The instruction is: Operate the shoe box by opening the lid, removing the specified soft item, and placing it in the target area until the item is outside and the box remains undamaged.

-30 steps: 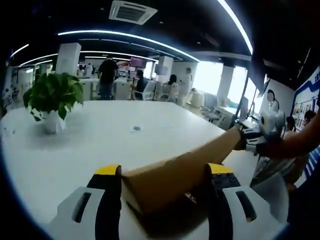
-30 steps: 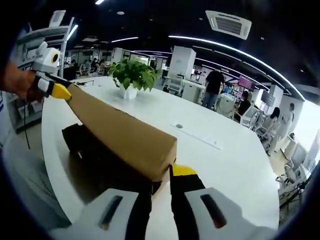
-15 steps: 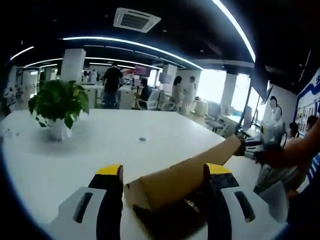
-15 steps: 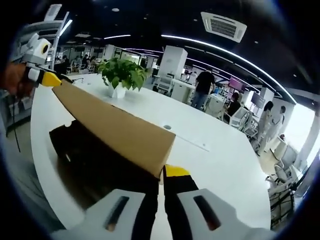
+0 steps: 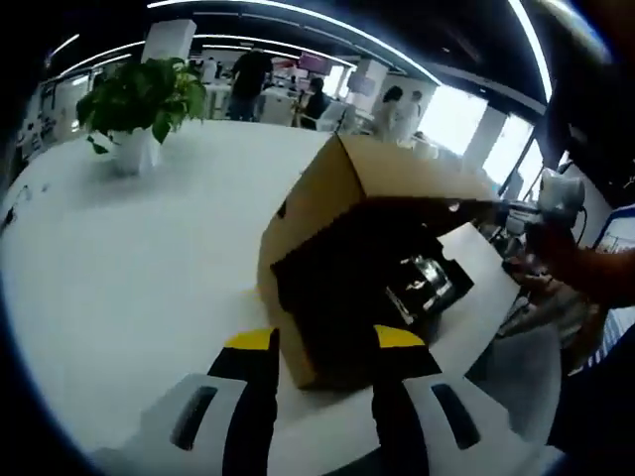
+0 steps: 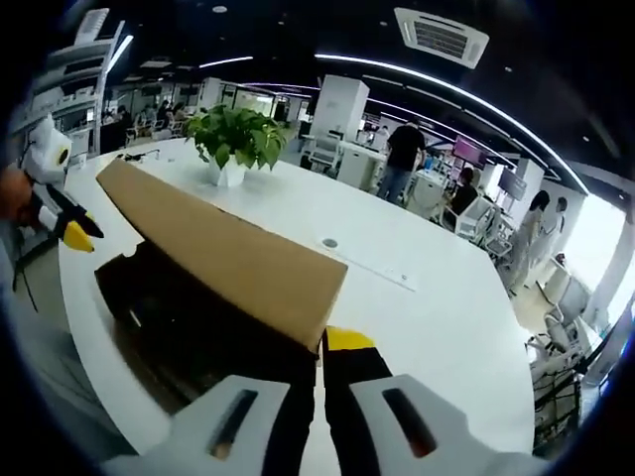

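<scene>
A brown cardboard shoe box (image 5: 298, 258) sits on the white table with its lid (image 5: 397, 174) tilted up. The inside is dark, and something black with a shiny part (image 5: 422, 280) lies in it. My right gripper (image 6: 319, 357) is shut on the near end of the lid (image 6: 228, 253) and holds it raised; that gripper (image 5: 501, 206) comes in from the right in the left gripper view. My left gripper (image 5: 322, 347) is open, drawn back from the box, whose near bottom corner shows between the jaws. In the right gripper view the left gripper (image 6: 71, 230) hangs apart from the lid's far end.
A potted green plant (image 5: 139, 94) (image 6: 238, 139) stands further out on the table (image 5: 119, 268). The table edge (image 6: 89, 367) runs just beside the box. A person's hand (image 5: 571, 268) holds the right gripper. People, desks and chairs (image 6: 427, 178) fill the room behind.
My left gripper has let go of the lid's far end and pulled back and down. The lid stays up, held by the right gripper alone, and the box's inside now shows.
</scene>
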### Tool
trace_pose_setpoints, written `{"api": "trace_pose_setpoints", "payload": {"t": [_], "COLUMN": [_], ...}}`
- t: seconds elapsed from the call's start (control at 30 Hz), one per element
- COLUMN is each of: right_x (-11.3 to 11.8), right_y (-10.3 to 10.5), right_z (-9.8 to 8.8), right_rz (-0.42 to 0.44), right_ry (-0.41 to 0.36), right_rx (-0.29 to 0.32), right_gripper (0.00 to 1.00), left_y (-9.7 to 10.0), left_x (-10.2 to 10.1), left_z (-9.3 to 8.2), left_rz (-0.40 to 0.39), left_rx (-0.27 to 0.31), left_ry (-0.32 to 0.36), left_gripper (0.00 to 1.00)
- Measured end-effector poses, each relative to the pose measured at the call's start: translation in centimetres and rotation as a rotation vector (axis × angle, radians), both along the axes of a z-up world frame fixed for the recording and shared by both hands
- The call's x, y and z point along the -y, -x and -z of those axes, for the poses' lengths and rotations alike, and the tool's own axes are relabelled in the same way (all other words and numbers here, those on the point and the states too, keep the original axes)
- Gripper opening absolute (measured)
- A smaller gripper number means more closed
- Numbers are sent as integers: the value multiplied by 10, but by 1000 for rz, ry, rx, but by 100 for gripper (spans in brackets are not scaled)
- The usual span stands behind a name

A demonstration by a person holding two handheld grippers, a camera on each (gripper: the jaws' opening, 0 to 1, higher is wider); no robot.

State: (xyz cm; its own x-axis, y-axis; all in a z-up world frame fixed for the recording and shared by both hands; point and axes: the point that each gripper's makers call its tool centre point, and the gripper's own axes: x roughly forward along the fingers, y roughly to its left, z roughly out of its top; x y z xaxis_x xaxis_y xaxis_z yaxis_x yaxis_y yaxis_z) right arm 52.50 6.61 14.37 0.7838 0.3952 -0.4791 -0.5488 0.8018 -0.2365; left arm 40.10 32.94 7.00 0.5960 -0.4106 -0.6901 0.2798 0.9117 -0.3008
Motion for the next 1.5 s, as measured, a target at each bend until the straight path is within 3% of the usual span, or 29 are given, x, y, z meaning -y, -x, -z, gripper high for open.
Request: {"api": "trace_pose_setpoints", "payload": {"t": [0.03, 0.1, 0.17, 0.37, 0.87, 1.5], "right_x": [0, 0, 0, 0, -1, -10], "right_y": [0, 0, 0, 0, -14, -66], "right_z": [0, 0, -1, -1, -7, -18], "right_rz": [-1, 1, 3, 2, 18, 35], "right_ry": [1, 3, 2, 6, -8, -35], "right_rx": [0, -3, -5, -11, -36, -13], "right_gripper": [0, 0, 0, 0, 0, 0], "left_y": [0, -1, -8, -9, -7, -6], "left_x": [0, 4, 2, -8, -7, -6], "left_z": [6, 21, 23, 32, 33, 33], "left_rz": [-4, -4, -57, -60, -28, 5], "left_rx": [-21, -88, -89, -126, -135, -124], "left_ry": [-25, -12, 9, -56, -93, -110], "left_gripper": [32, 28, 22, 6, 5, 4]}}
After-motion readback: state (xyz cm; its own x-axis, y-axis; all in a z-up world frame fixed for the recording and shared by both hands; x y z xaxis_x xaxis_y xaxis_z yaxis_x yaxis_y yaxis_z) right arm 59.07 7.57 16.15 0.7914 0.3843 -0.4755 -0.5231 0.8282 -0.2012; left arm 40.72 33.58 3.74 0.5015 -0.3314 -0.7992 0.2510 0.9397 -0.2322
